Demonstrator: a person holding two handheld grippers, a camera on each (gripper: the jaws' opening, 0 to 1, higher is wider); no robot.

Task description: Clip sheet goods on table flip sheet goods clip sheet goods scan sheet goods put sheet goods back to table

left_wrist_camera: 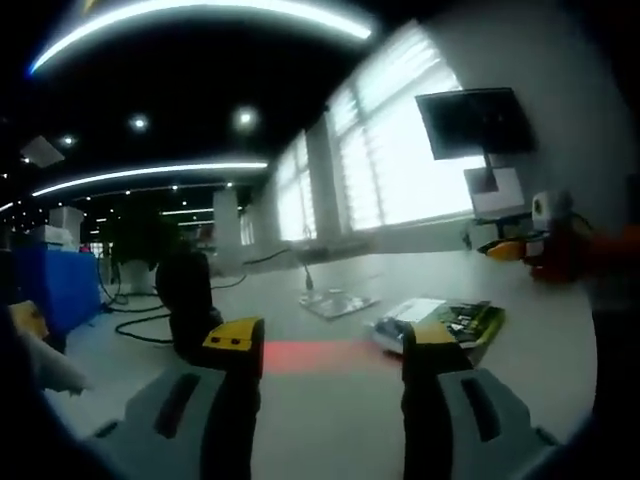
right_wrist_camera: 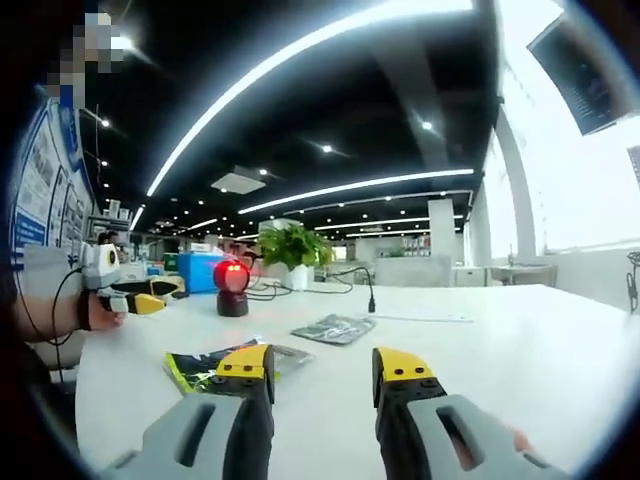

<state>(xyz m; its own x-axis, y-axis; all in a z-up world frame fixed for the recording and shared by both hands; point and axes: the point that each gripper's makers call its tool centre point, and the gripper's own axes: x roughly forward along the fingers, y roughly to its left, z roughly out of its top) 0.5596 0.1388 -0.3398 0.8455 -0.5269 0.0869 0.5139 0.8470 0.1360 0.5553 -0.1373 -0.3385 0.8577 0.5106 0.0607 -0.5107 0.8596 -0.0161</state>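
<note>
On the white table (left_wrist_camera: 330, 420) lies a green and black packet (left_wrist_camera: 468, 322) with a silvery packet (left_wrist_camera: 400, 318) against it. A second silvery sheet (left_wrist_camera: 335, 303) lies farther back. My left gripper (left_wrist_camera: 335, 340) is open and holds nothing; it hangs short of the packets. A red glow (left_wrist_camera: 320, 355) falls on the table between its jaws. In the right gripper view the green packet (right_wrist_camera: 200, 367) sits just left of my open, unloaded right gripper (right_wrist_camera: 322, 368). The silvery sheet (right_wrist_camera: 335, 327) lies beyond it. The right gripper (left_wrist_camera: 512, 247) also enters the left gripper view.
A dark scanner (right_wrist_camera: 232, 283) with a red lit face stands on the table's far side, seen dark with cables (left_wrist_camera: 188, 295) in the left gripper view. A hand holds the left gripper (right_wrist_camera: 135, 297). A monitor (left_wrist_camera: 475, 120) hangs by the windows. A potted plant (right_wrist_camera: 295, 250) stands behind.
</note>
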